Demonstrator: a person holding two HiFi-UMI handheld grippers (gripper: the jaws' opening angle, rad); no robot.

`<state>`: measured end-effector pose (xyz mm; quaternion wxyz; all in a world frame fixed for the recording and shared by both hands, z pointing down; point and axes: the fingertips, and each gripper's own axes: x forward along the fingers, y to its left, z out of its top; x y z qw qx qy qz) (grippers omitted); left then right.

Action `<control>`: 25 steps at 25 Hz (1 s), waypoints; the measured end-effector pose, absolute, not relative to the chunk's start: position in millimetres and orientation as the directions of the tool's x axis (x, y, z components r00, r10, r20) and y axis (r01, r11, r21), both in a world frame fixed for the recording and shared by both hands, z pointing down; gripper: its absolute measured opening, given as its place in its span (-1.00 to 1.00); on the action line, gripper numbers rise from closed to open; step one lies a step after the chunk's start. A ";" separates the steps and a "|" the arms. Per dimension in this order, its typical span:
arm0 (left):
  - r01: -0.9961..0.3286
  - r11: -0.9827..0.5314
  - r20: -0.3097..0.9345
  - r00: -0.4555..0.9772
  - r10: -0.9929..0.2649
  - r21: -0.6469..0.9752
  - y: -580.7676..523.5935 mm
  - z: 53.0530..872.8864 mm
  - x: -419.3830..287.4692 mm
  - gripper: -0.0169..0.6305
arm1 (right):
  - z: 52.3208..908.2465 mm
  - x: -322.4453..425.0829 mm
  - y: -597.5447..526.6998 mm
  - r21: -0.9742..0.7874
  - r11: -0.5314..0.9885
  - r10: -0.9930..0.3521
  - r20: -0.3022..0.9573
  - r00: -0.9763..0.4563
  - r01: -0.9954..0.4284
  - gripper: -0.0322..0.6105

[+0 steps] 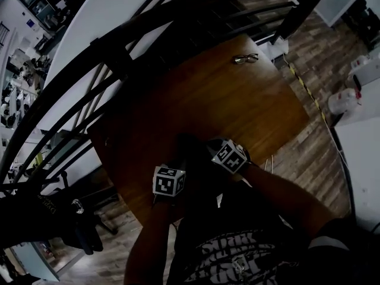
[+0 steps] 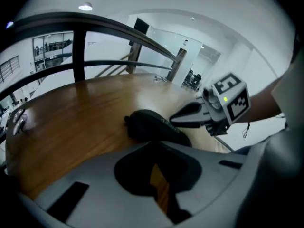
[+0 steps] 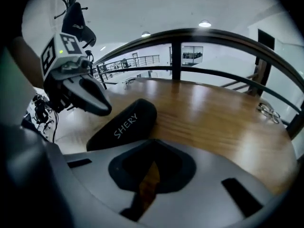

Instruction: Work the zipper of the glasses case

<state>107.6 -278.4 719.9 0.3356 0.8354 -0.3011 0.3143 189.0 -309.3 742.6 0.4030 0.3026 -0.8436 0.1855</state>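
Note:
A black glasses case [image 3: 126, 125], with pale lettering on its lid, lies on the brown wooden table [image 1: 237, 105] just in front of me. It looks closed, and a small nub sticks out at one end [image 2: 127, 119]. My left gripper [image 3: 102, 109] hovers shut beside the case's near end with nothing between its jaws. My right gripper [image 2: 176, 119] is also shut and empty, its tip close above the case's other side. In the dark head view the case [image 1: 191, 148] sits between the two marker cubes [image 1: 169, 181] [image 1: 229, 155].
A pair of glasses [image 1: 245, 58] lies at the table's far edge. A dark curved railing [image 1: 107, 52] runs round the table's left and far sides. White containers [image 1: 344, 100] stand on the plank floor to the right.

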 end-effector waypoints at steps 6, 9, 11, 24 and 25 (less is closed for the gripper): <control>-0.638 -0.699 0.716 0.648 -0.260 0.324 -312.7 696.4 130.1 -0.93 | 732.1 181.4 -243.7 -0.229 0.741 -0.263 0.766 -0.587 -0.631 -0.93; -0.602 -0.752 0.766 0.606 -0.212 0.268 -318.3 713.3 151.2 -0.93 | 742.3 172.1 -209.2 -0.324 0.731 -0.152 0.781 -0.606 -0.601 -0.63; -0.597 -0.764 0.769 0.600 -0.223 0.244 -319.6 715.9 159.2 -0.93 | 751.9 167.7 -196.1 -0.327 0.725 -0.128 0.801 -0.585 -0.606 -0.55; -0.554 -0.828 0.851 0.475 -0.224 0.091 -305.2 724.8 138.1 -0.93 | 762.3 143.9 -200.4 -0.267 0.672 -0.196 0.835 -0.514 -0.691 -0.55; -0.547 -0.833 0.854 0.470 -0.224 0.082 -305.2 725.0 138.5 -0.93 | 762.7 144.6 -201.0 -0.260 0.676 -0.195 0.839 -0.507 -0.690 -0.59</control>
